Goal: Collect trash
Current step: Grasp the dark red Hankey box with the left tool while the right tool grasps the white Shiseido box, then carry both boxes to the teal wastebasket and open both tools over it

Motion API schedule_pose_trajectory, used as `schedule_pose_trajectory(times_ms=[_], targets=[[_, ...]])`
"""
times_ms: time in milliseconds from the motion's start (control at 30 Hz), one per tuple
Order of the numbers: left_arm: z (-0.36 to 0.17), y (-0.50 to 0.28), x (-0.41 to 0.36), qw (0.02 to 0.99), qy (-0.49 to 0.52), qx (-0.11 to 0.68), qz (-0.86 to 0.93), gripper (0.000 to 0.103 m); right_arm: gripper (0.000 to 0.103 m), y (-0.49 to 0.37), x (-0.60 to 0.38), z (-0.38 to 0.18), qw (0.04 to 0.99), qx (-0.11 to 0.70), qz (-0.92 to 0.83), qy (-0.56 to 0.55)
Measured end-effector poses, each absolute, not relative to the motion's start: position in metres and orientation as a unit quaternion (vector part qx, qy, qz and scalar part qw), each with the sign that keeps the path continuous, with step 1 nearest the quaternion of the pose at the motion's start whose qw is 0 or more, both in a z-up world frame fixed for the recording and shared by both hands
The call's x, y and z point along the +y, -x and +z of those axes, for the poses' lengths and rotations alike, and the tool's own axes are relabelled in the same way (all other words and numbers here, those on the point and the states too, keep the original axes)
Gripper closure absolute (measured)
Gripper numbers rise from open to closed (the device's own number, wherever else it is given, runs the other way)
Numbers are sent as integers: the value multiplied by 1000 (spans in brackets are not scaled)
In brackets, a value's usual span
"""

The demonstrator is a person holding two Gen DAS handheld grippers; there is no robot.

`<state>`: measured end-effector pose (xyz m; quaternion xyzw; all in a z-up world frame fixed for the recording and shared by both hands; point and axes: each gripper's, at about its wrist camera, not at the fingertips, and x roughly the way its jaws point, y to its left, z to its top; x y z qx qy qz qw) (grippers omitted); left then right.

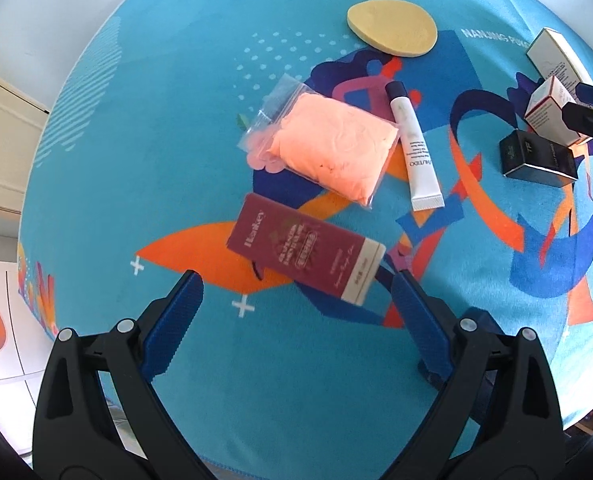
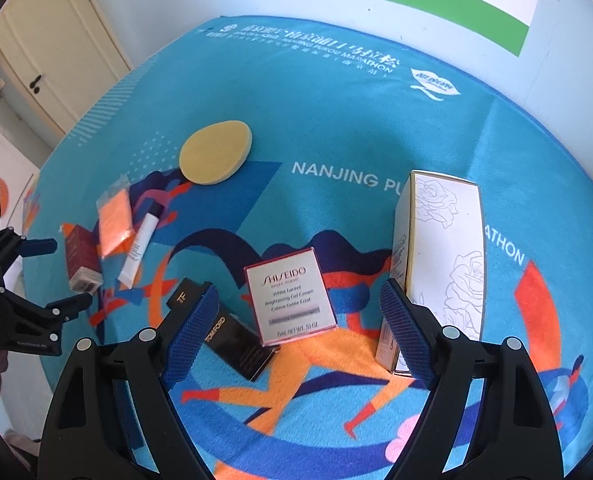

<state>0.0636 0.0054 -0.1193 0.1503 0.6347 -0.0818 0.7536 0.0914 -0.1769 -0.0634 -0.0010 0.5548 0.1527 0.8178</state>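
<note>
Bench covered by a bright blue printed marathon cloth (image 1: 96, 184); trash items scattered across it, none lifted.

Left gripper (image 1: 296, 292) points steeply down, fingers spread wide, nothing pinched; the dark red rectangular carton with a cream end (image 1: 304, 254) lies flat just ahead of the tips, its cream end between them, no pad touching as far as visible. Beyond it a clear zip bag of pink-orange material (image 1: 328, 148); just beside that, a white squeeze tube with a dark cap (image 1: 414, 148); farther off, a flat yellow oval sponge (image 1: 392, 28).

Right gripper (image 2: 300, 312) also angled down, fingers spread, pinching nothing; the small white square Shiseido carton with pink edges (image 2: 290, 296) sits between the tips, apart from both pads. A black rectangular box with gold lettering (image 2: 236, 340) lies partly behind the left finger; a tall white box with rose line drawings (image 2: 444, 248) lies by the right finger, contact unclear.
</note>
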Motion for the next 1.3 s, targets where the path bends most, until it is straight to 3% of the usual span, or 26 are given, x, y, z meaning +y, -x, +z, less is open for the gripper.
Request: schedule_pose_trajectory(times_ms=[300, 433, 500, 567, 633, 700, 1300], targets=[[-133, -84, 11, 747, -140, 643, -94, 16, 22, -96, -166, -67, 813, 557, 164, 32], [-141, -87, 12, 747, -133, 644, -99, 17, 33, -96, -160, -72, 806, 566, 172, 31], [-142, -89, 15, 747, -126, 644, -105, 20, 44, -96, -160, -78, 800, 574, 171, 32], [-140, -88, 20, 747, -114, 645, -119, 33, 60, -96, -162, -82, 796, 581, 168, 21], [-137, -88, 18, 748, -114, 640, -130, 59, 60, -94, -165, -80, 798, 579, 169, 5], [-135, -87, 14, 749, -123, 636, -137, 71, 60, -93, -168, -74, 803, 571, 168, -7], [-85, -58, 51, 792, -102, 591, -114, 72, 60, -79, -148, -18, 836, 514, 193, 11]])
